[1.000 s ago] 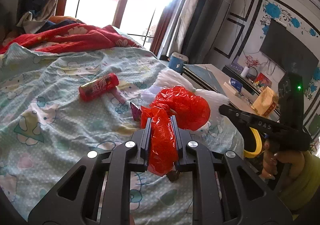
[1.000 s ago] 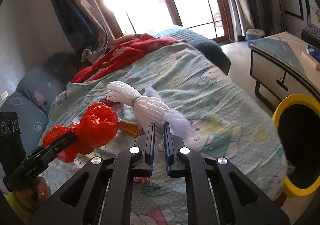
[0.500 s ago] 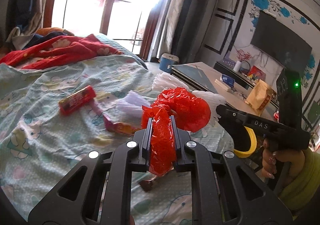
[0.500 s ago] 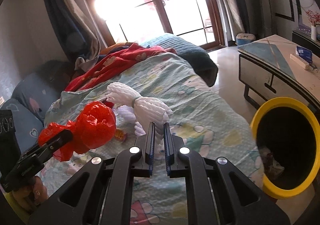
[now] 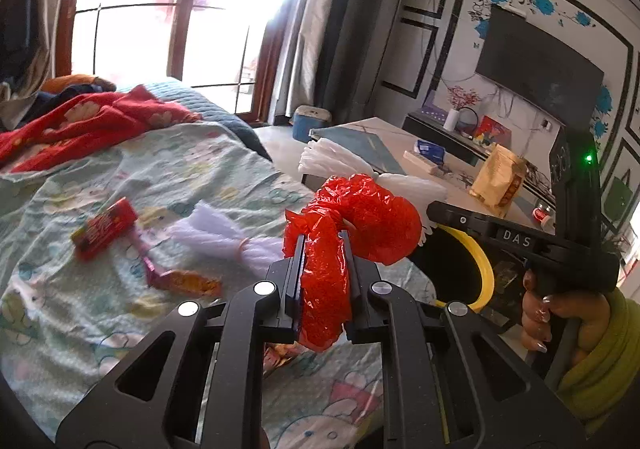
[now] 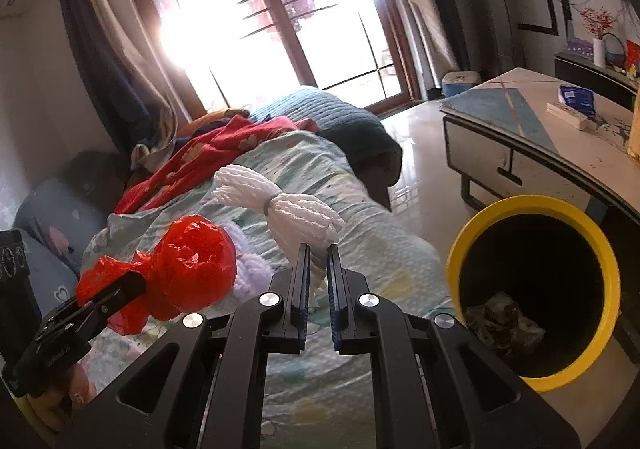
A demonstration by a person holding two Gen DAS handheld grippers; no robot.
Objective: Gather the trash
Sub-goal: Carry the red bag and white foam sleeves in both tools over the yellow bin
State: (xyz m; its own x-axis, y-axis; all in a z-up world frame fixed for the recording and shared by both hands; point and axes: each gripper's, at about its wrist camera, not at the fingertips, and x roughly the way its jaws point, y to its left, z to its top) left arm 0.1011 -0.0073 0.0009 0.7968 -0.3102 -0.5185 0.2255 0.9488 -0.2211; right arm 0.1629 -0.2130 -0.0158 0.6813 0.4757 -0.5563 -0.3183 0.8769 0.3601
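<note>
Clamping a crumpled red plastic bag (image 5: 356,217) between its fingers (image 5: 296,261), the left gripper (image 5: 322,249) is holding it up above the bed (image 5: 192,169), with the bag's tail hanging down between the two fingers and its rounded bulk bulging out past the tips. The right gripper (image 6: 317,261) is carrying a bundle of white foam netting (image 6: 288,209), its fingers nearly together and pinching the bundle's lower end, so that the netting is sticking up and away from the tips. A hand (image 5: 556,313) in a yellow-green sleeve is gripping the right tool's handle, seen from the left wrist camera. The yellow-rimmed bin (image 6: 532,289) is standing on the floor just beside the bed, to the right of the right gripper, with some crumpled rubbish lying at its bottom. On the patterned bedsheet, a red snack packet (image 5: 105,229), a pale purple foam net (image 5: 224,237) and an orange wrapper (image 5: 184,281) are lying near one another, well apart from the bin. A red blanket (image 5: 80,125) is lying bunched at the far end of the bed, and a low tabletop (image 6: 540,117) is standing behind the bin.
</note>
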